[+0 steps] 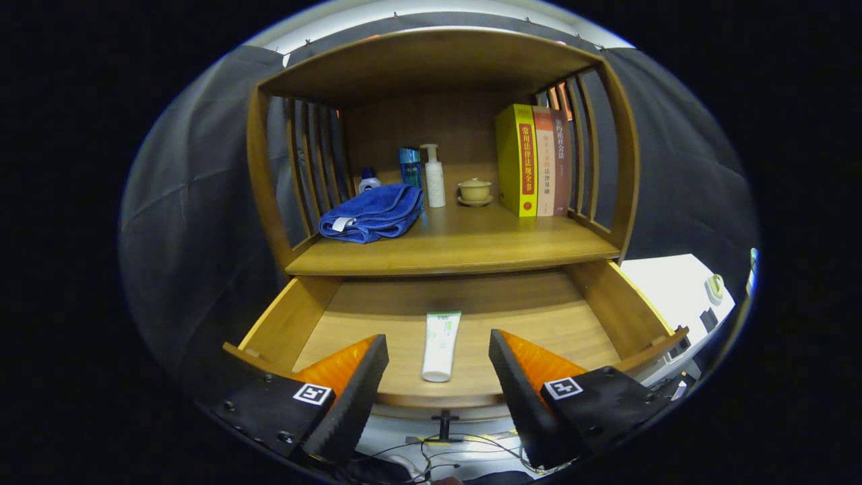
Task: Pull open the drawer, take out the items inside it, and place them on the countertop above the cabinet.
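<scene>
Lower centre of frame: gripper (438,353) fingers apart over the open drawer (609,306), flanking a tube (440,345) — likely light, soft, slippery; best pinched across its middle.

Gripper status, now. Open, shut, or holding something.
Gripper: open, holding nothing; jaws spread wide either side of the white tube lying in the open drawer, not touching it.
</scene>
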`<state>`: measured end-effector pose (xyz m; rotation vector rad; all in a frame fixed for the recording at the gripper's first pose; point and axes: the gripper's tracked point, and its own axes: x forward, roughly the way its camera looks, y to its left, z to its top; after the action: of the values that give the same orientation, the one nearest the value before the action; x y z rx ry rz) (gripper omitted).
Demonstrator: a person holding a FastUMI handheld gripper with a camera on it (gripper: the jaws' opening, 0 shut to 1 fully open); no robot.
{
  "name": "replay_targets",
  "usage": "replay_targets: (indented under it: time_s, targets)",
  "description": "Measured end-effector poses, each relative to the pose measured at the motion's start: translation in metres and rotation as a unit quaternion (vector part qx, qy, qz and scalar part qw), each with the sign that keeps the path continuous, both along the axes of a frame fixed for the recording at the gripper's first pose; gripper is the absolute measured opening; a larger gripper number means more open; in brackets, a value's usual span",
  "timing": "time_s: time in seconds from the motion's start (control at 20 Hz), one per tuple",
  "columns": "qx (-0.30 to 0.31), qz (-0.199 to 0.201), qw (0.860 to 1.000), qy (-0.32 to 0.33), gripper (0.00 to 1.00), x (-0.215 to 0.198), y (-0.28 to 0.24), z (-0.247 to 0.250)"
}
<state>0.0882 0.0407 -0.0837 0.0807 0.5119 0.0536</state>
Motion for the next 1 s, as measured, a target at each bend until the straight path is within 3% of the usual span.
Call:
replay_targets:
  time_s: [0.45, 1.0]
  targets:
    - [-0.021, 0.015, 0.991, 0.128, 0.99, 0.064, 0.006, -0.044]
    - [-0.014, 0.021, 0.953, 0.301, 0.99, 0.082, 0.009, -0.118]
